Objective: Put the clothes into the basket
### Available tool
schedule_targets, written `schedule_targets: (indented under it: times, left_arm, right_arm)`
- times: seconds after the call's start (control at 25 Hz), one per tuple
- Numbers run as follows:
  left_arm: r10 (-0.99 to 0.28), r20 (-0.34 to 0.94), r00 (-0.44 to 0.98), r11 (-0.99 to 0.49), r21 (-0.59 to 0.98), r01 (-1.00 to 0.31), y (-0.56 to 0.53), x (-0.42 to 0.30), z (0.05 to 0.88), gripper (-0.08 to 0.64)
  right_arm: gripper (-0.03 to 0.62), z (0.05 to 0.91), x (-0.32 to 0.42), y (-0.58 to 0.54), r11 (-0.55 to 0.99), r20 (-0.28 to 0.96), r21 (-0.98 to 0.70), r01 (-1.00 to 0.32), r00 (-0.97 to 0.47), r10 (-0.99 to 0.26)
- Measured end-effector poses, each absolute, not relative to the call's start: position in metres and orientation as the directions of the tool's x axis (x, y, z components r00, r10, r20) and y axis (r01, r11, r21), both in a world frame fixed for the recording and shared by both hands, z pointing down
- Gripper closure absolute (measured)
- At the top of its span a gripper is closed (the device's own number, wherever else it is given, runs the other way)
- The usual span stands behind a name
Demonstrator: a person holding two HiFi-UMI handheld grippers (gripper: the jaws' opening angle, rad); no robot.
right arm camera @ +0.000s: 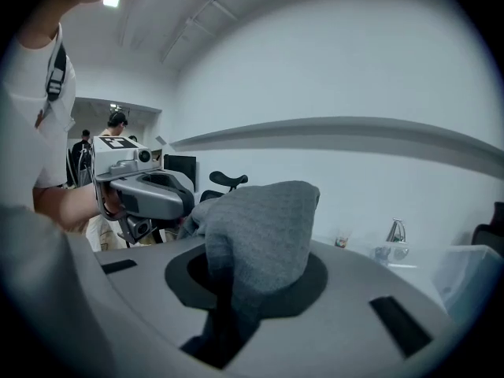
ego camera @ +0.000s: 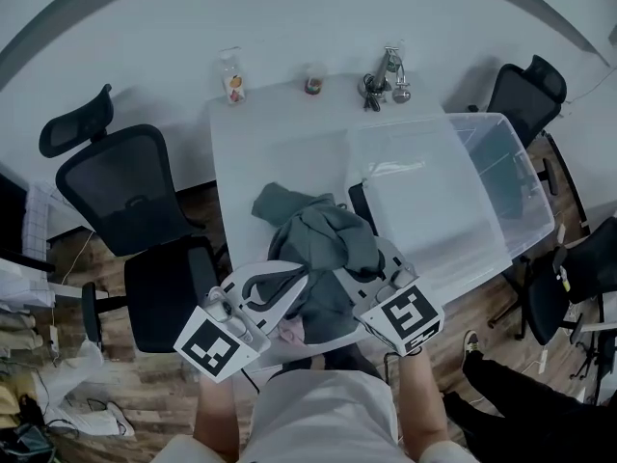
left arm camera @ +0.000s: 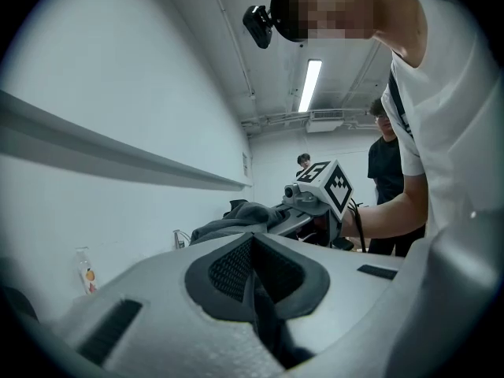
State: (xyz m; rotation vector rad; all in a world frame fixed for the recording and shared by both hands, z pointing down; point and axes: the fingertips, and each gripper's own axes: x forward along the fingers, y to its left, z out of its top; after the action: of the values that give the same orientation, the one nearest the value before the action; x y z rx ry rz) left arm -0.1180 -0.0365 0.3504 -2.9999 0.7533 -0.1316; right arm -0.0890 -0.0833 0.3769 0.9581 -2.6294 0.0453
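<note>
I see the grey clothes (ego camera: 323, 244) heaped at the near edge of a white table (ego camera: 260, 152), just beside the clear plastic basket (ego camera: 424, 122), which sits at the table's right side and hangs past its edge. None of the clothes are in the basket yet.

My right gripper (ego camera: 371, 273) is clamped on a thick grey fold that bulges up out of its jaws. My left gripper (ego camera: 275, 287) is closed too, with a thin dark strip of the same clothes pinched between its jaws. Both grippers sit close together over the heap.

At the far edge of the table stand a small bottle (ego camera: 232, 77), a little jar (ego camera: 314, 83) and a bunch of keys (ego camera: 384, 80). A black office chair (ego camera: 130, 191) stands at the left of the table and another (ego camera: 525, 90) behind the basket. The floor (ego camera: 145, 394) is wood plank and the wall (ego camera: 289, 17) is plain and pale. A strip light (left arm camera: 309, 85) glows on the ceiling, and a person in a dark shirt (left arm camera: 387, 172) stands farther back.
</note>
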Motion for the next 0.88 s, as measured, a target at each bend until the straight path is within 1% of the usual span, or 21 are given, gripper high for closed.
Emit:
schedule_targets:
  times: [0.48, 0.6, 0.88]
  left_arm:
    - [-0.39, 0.032, 0.92, -0.905, -0.199, -0.377, -0.037, -0.098, 0.309, 0.555]
    - [-0.377, 0.025, 0.926, -0.907, -0.214, -0.363, -0.036, -0.09, 0.301, 0.555]
    - [-0.351, 0.015, 0.936, -0.906, -0.257, -0.336, -0.039, -0.063, 0.28, 0.555]
  right_arm:
    - [0.517, 0.313, -0.07, -0.085, 0.698, 0.223, 0.17, -0.696, -0.662, -0.715]
    - [0.517, 0.306, -0.057, -0.084, 0.674, 0.23, 0.191, -0.714, -0.635, -0.738]
    - [0.518, 0.277, -0.031, -0.087, 0.649, 0.16, 0.178, -0.74, -0.629, -0.761]
